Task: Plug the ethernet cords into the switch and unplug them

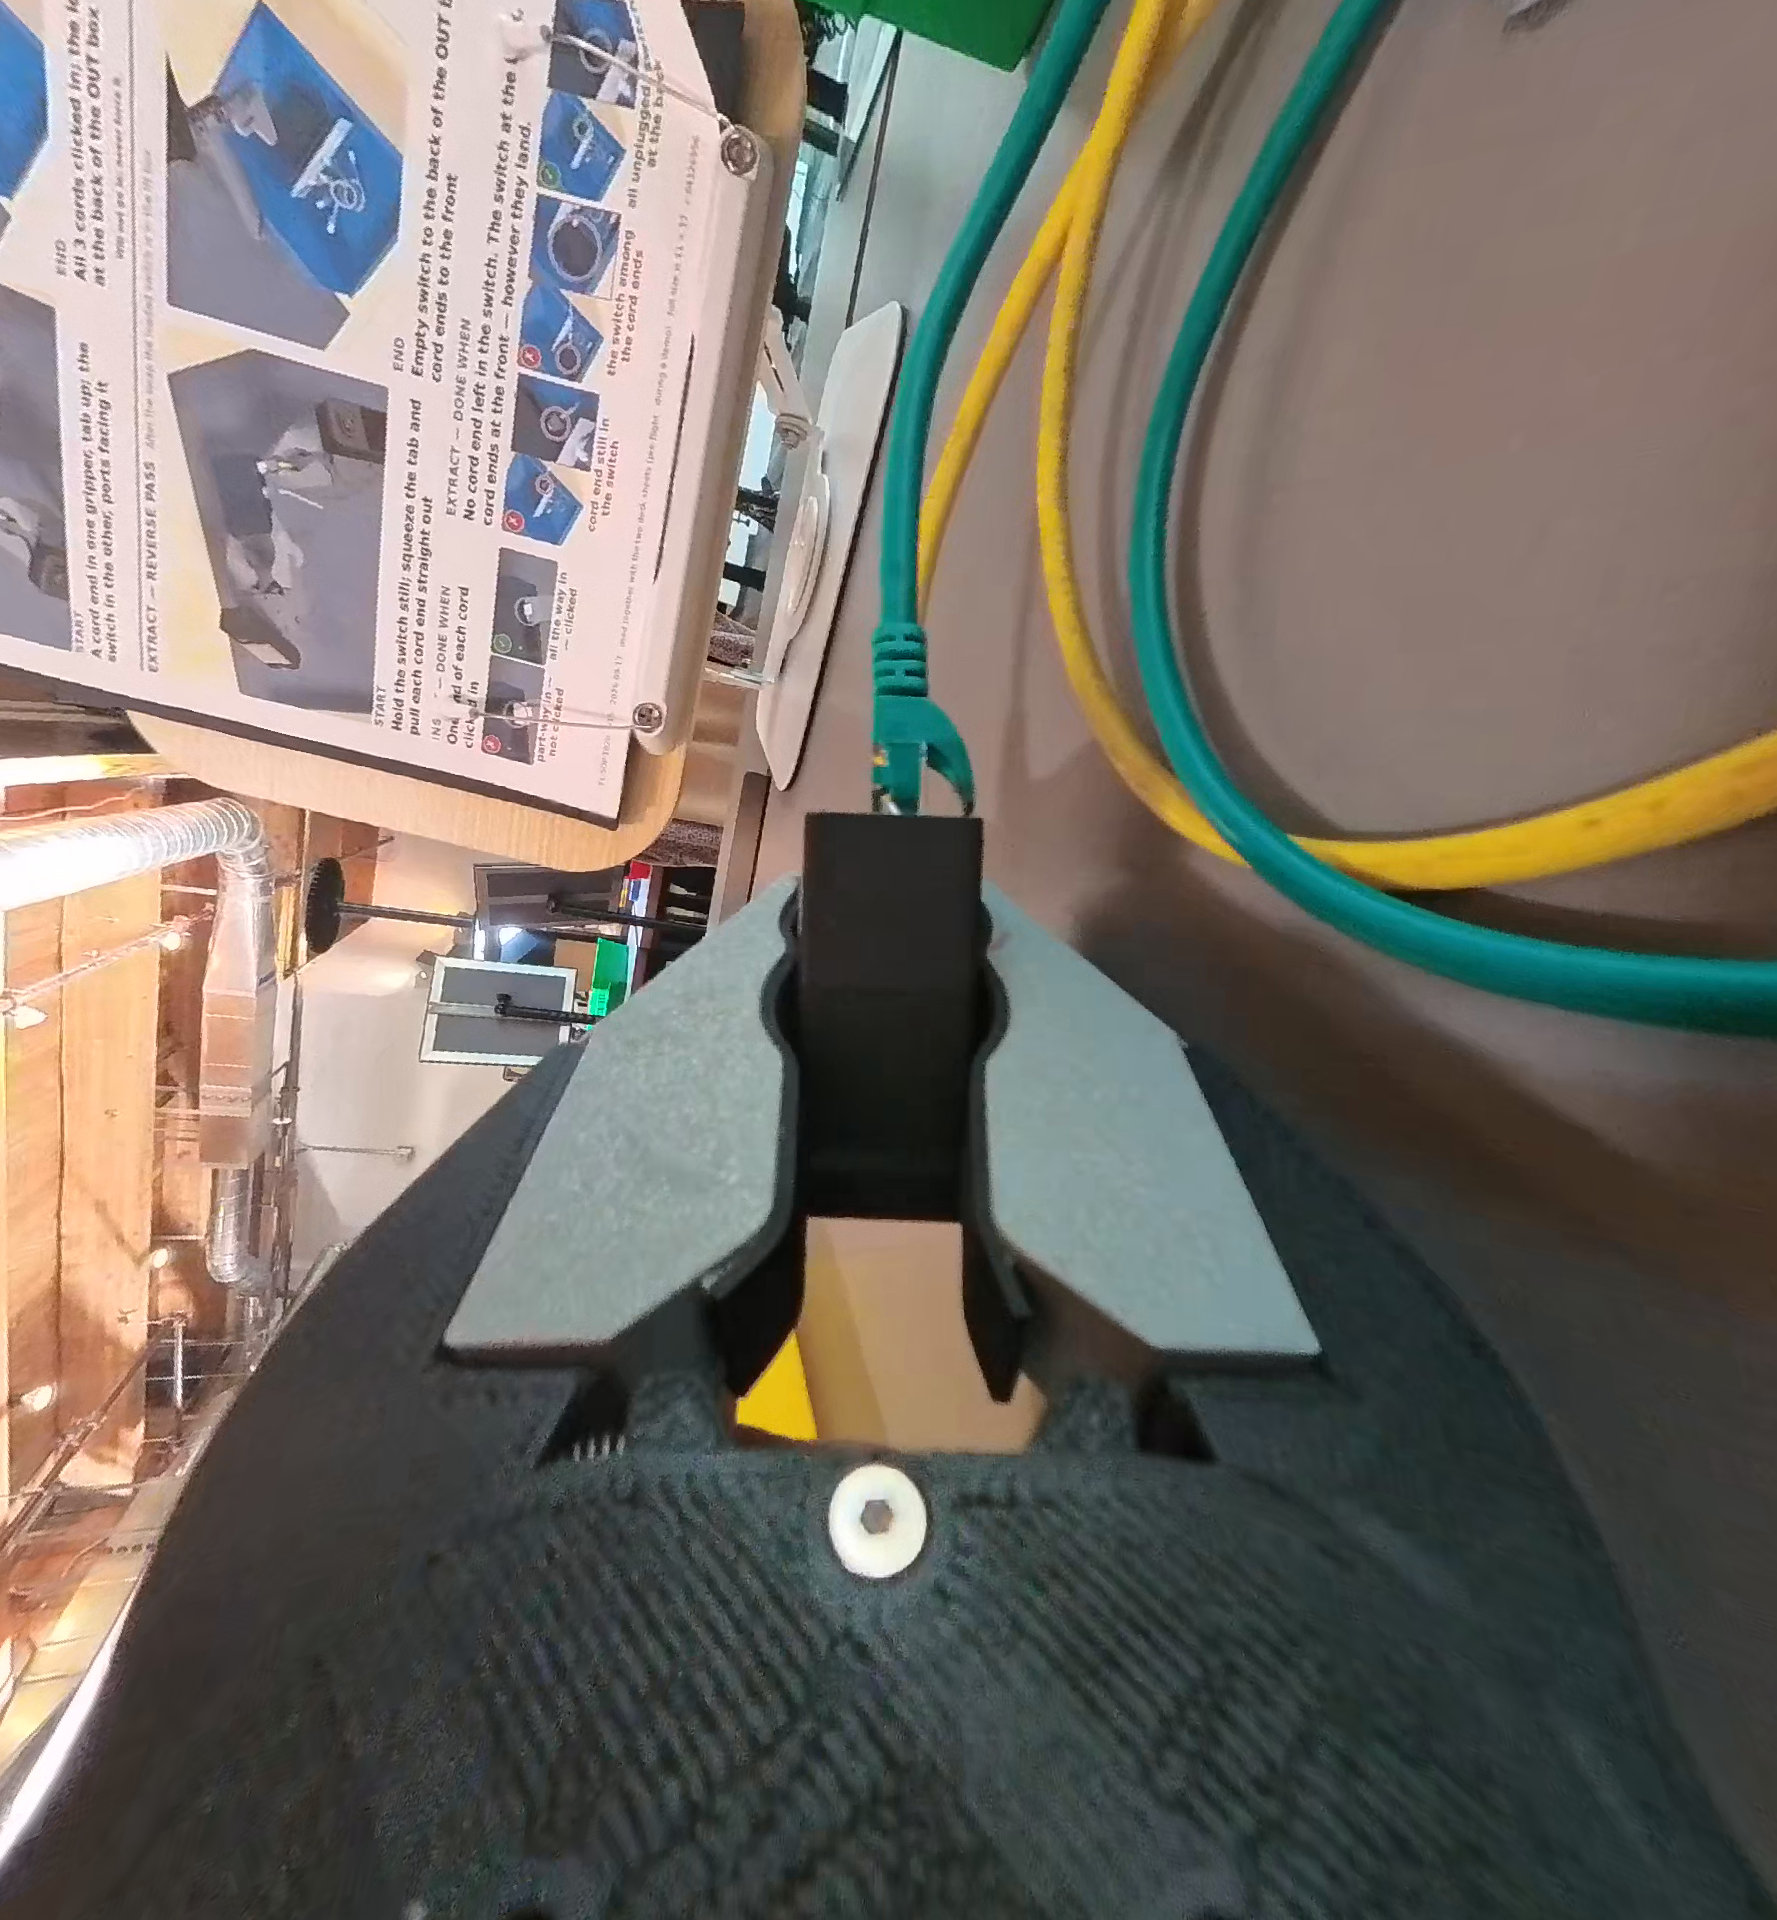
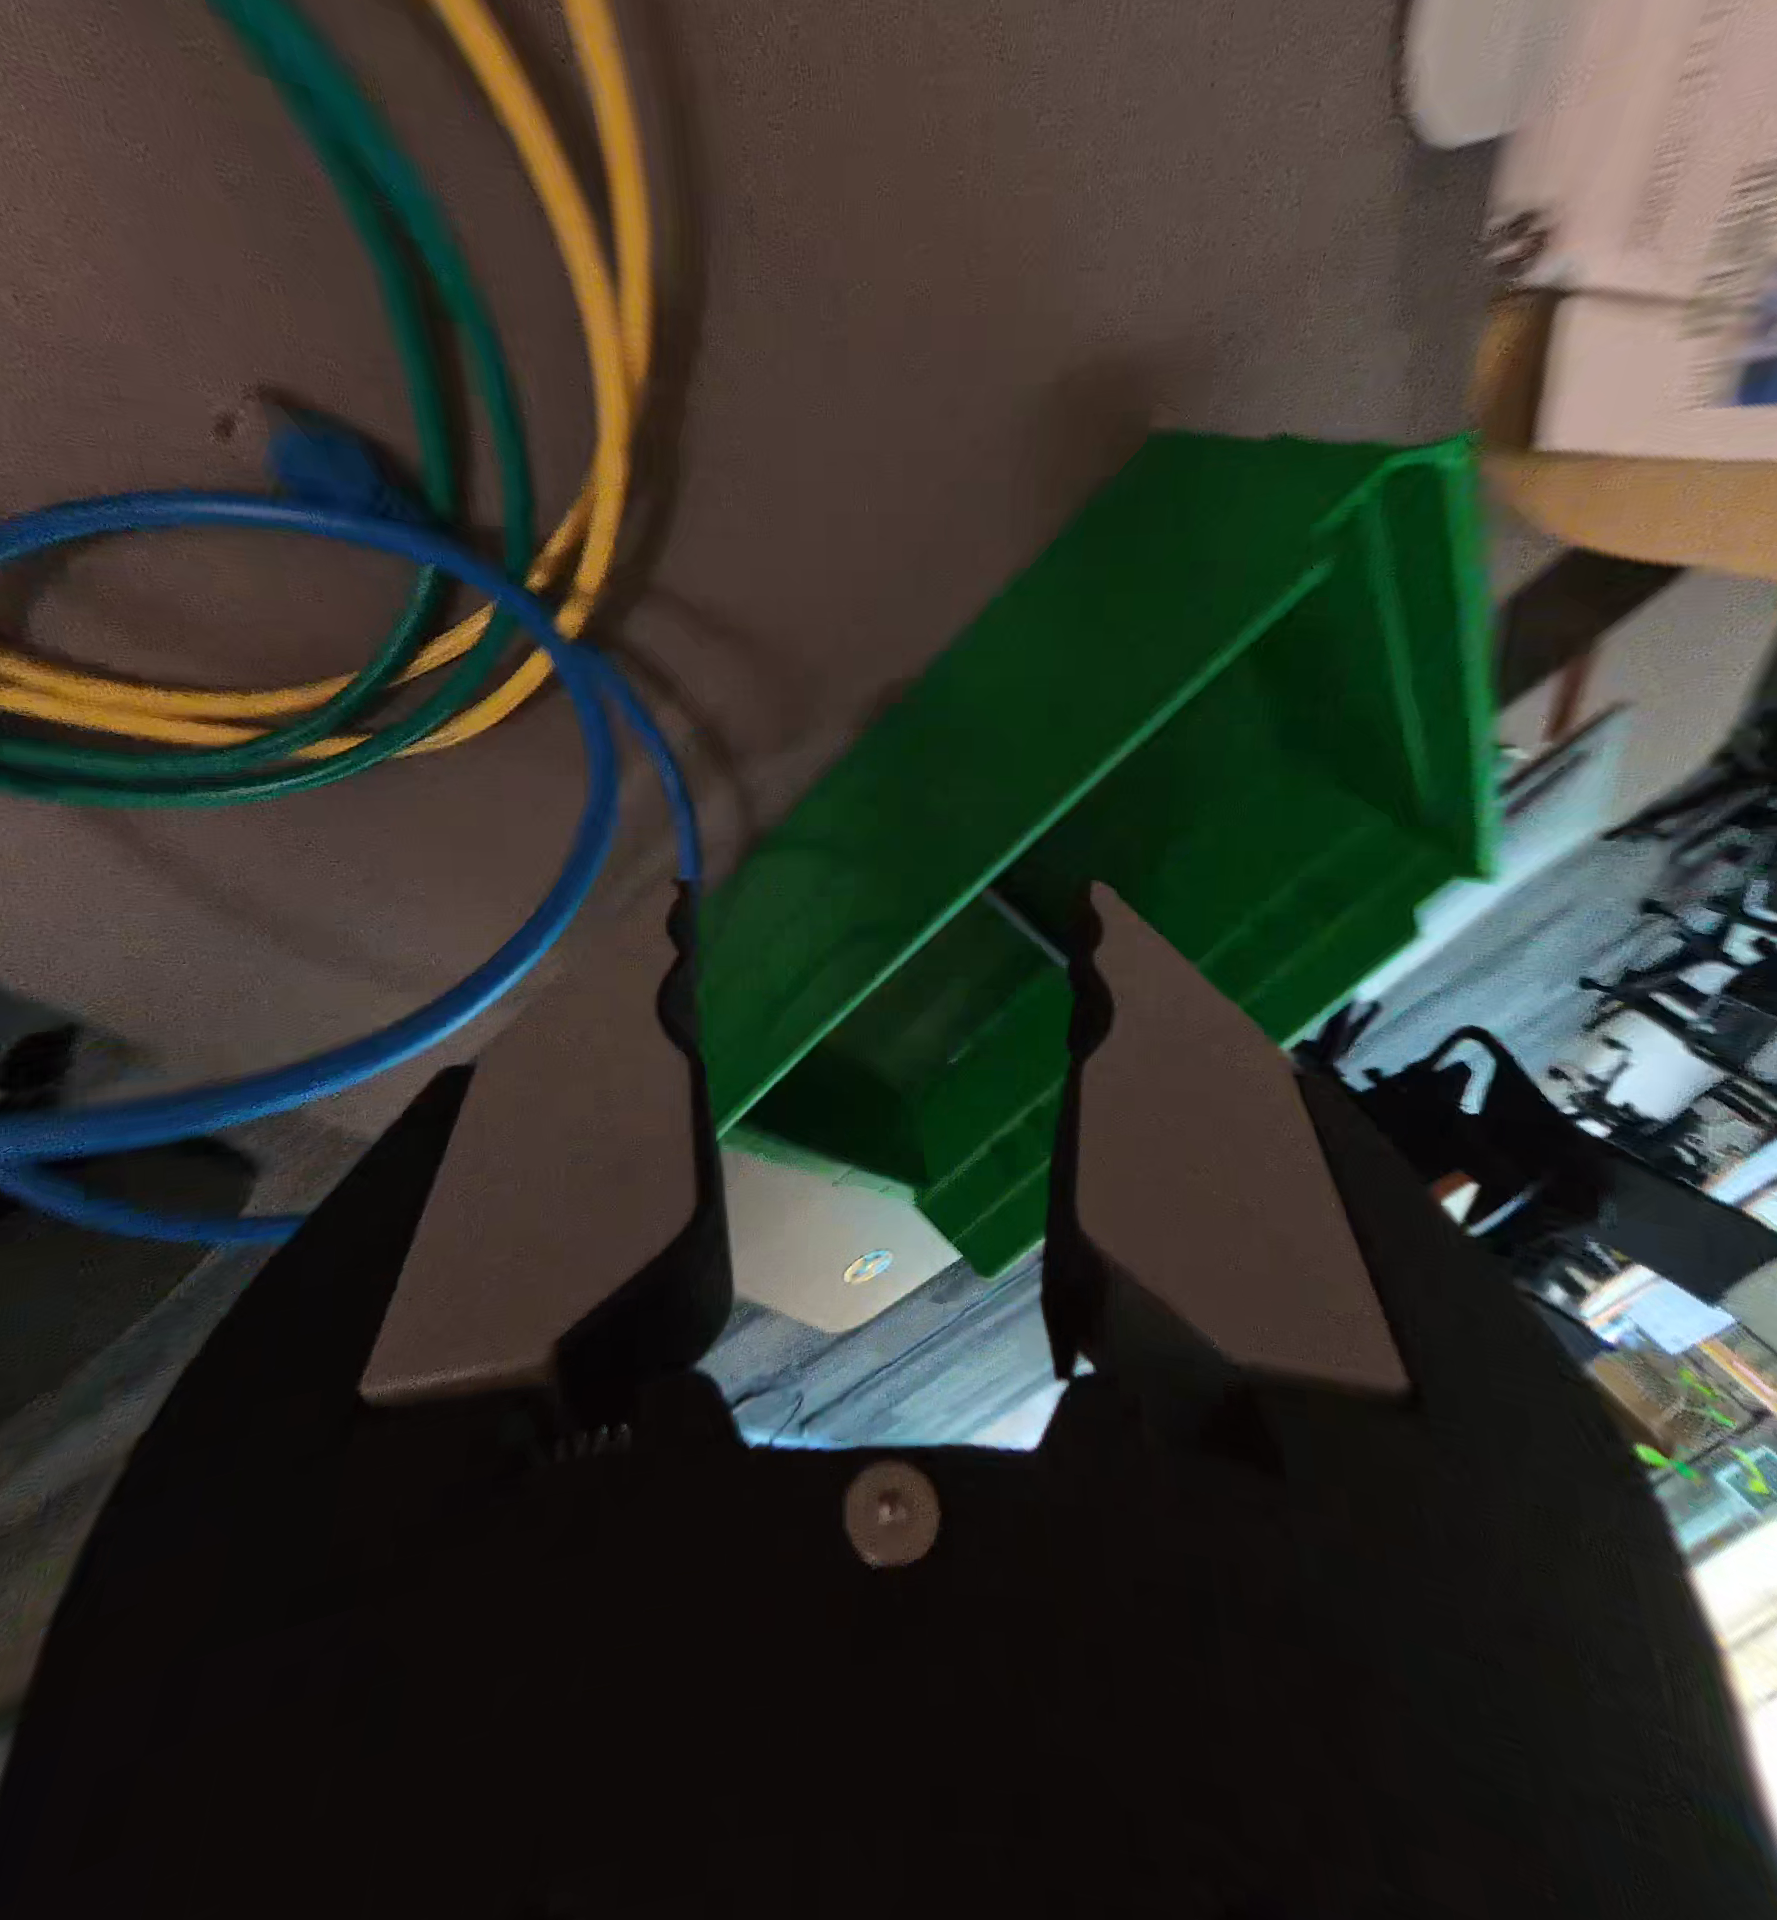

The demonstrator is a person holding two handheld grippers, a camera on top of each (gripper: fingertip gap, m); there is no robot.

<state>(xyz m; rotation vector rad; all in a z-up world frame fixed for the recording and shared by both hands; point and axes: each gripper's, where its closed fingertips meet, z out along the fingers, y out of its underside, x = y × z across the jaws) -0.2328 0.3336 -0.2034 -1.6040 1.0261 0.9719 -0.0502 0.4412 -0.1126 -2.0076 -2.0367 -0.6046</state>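
The left gripper (image 1: 889, 914) is clamped on the small, rigid, probably light black switch (image 1: 889, 987), its green cord (image 1: 1279, 904) plugged in beyond, best gripped at the stiff boot, while the right gripper (image 2: 889, 935) hangs open and empty.

Green cord (image 1: 1190, 665), yellow cord (image 1: 1055, 447), blue cord (image 2: 510, 997), green bin (image 2: 1123, 748), black switch (image 1: 892, 956).
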